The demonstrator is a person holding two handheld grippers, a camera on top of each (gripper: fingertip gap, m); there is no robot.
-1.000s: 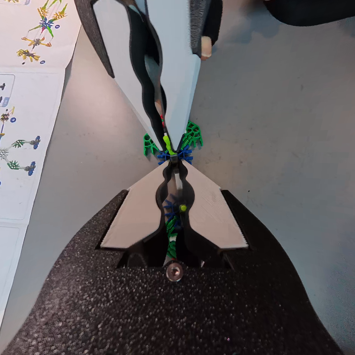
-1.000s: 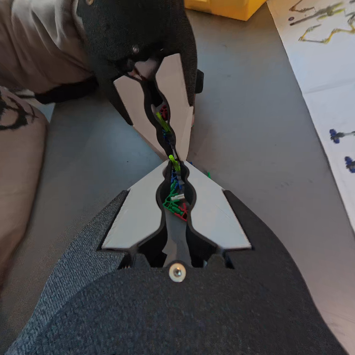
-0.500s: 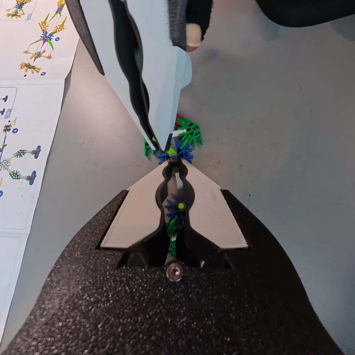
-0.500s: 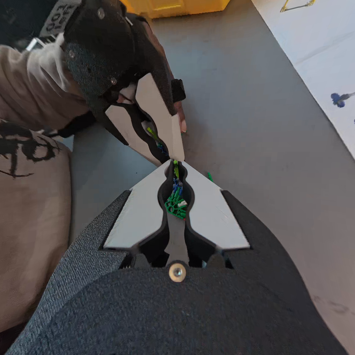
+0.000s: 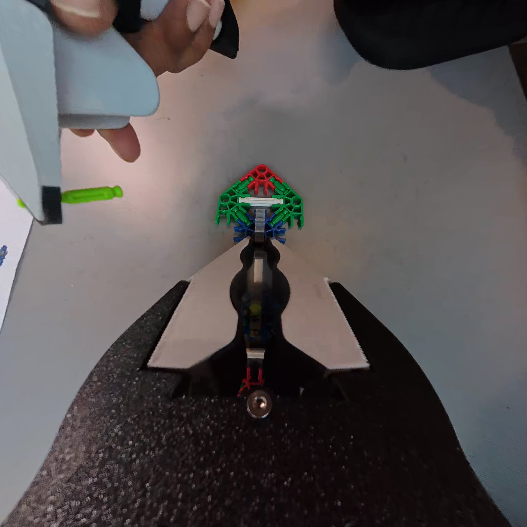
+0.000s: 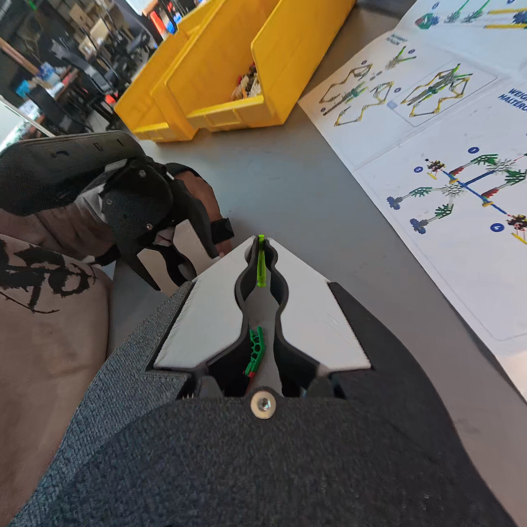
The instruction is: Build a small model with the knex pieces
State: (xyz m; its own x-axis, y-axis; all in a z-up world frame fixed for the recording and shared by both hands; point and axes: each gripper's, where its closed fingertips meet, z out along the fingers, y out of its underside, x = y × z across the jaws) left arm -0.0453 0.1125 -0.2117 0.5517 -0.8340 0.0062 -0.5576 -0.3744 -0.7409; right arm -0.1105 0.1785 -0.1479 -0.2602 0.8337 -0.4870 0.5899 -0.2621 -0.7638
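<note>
The left gripper is closed on a small toy assembly, pinching a grey piece at its near edge where two blue connectors meet. The assembly lies flat on the grey table, just past the fingertips: green connectors on the left and right, a red connector at the far tip, and a white rod across the middle.

The right gripper is closed on a lime rod, held along the line of the fingers with one end showing at the tips. In the left wrist view this gripper sits at the far left, well apart from the assembly, with the rod poking out sideways toward the right. A hand wraps its body.

By the look of them, both pieces are light, rigid plastic. The rod is smooth and thin, so it could twist or slip in a tip grip; taking it mid-length gives the surest hold. The assembly is snap-fitted and would likely pop apart if squeezed on an outer connector, so the central hub is the sounder place to hold. Whether the grey piece is fully seated there I cannot tell, since the fingers cover its base.

Far across the table stand yellow bins holding loose parts. A white instruction sheet lies on the right.
</note>
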